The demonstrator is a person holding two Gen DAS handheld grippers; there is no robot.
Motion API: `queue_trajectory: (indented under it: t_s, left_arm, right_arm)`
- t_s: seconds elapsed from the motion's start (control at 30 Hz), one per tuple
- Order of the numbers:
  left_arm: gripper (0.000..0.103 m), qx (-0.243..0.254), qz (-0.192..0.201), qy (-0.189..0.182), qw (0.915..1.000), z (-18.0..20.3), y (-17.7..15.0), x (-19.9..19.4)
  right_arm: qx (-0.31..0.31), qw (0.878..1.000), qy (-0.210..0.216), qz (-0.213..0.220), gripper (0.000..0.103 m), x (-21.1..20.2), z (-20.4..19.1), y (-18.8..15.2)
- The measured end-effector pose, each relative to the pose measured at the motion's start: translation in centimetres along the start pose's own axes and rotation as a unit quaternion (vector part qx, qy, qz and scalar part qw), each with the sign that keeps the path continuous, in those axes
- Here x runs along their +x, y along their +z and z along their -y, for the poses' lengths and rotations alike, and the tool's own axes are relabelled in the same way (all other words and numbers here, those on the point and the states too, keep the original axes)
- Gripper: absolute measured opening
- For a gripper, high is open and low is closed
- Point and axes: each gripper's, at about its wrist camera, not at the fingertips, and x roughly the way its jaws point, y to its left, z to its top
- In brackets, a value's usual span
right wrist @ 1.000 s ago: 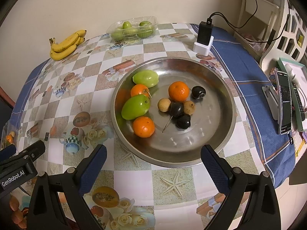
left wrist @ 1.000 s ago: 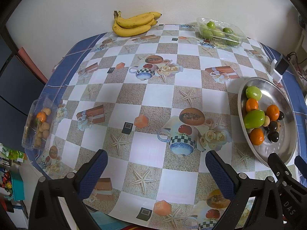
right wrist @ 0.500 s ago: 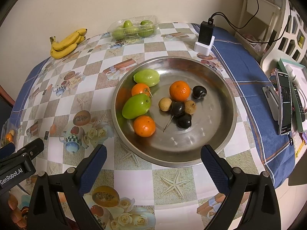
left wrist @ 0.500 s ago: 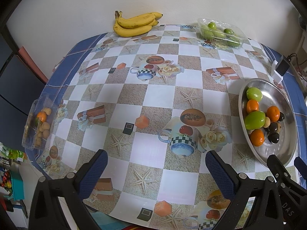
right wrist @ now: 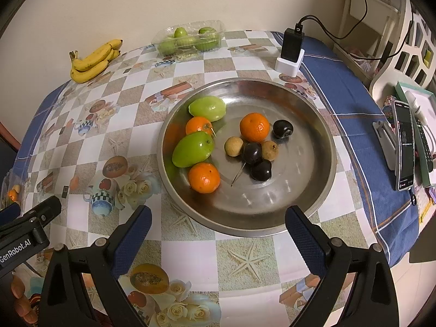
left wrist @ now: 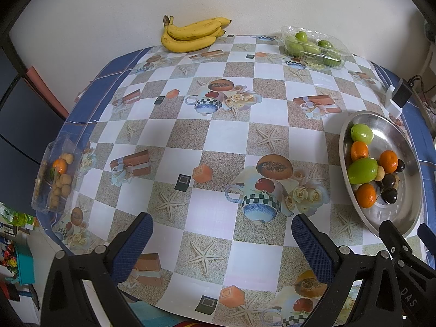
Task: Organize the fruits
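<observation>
- Presently, both claws hang above the near edge of the bench (left wrist: 218, 141), each spread wide with nothing between its fingers: left claw (left wrist: 222, 234), right claw (right wrist: 218, 226).
- Steel tray (right wrist: 313, 185) sits just beyond the right claw, on the right side of the bench. It holds mixed fruit, loosely clustered left of centre.
- Two green fruits: the larger (right wrist: 193, 149) lies touching two of the oranges; the smaller (right wrist: 207, 108) lies at the far left of the tray. Judged smooth-skinned, firm and fairly heavy; likely to slip or roll unless taken across the narrow middle.
- Three oranges (right wrist: 254, 127), (right wrist: 198, 126), (right wrist: 203, 177). Judged round, moderately firm, with a dimpled skin that should grip well; take across the widest part.
- Dark round fruits (right wrist: 261, 171), one with a thin stem. Judged small, glossy, easily bruised; light closing pressure advised.
- Small tan fruits (right wrist: 233, 146) touch the dark ones. Judged light with a brittle shell; neighbours may scatter when one is lifted.
- Bananas (left wrist: 190, 35) lie at the far edge by the wall. Judged soft; hold near the stalk.
- Clear punnet of green fruits (left wrist: 313, 45) stands far right; a second clear box (left wrist: 54, 174) of tan fruits and an orange sits at the left edge. Both judged thin and flexible.
- Charger block (right wrist: 291, 50) stands beyond the tray; not task-related.
</observation>
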Motion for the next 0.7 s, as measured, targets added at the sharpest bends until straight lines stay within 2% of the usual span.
queue_trajectory:
  t_s: [0.7]
  left_arm:
    - [0.103, -0.002, -0.001, 0.004, 1.0, -0.15, -0.03, 0.11]
  right_arm:
    - [0.001, 1.0, -0.001, -0.003, 0.098, 0.08, -0.04, 0.01]
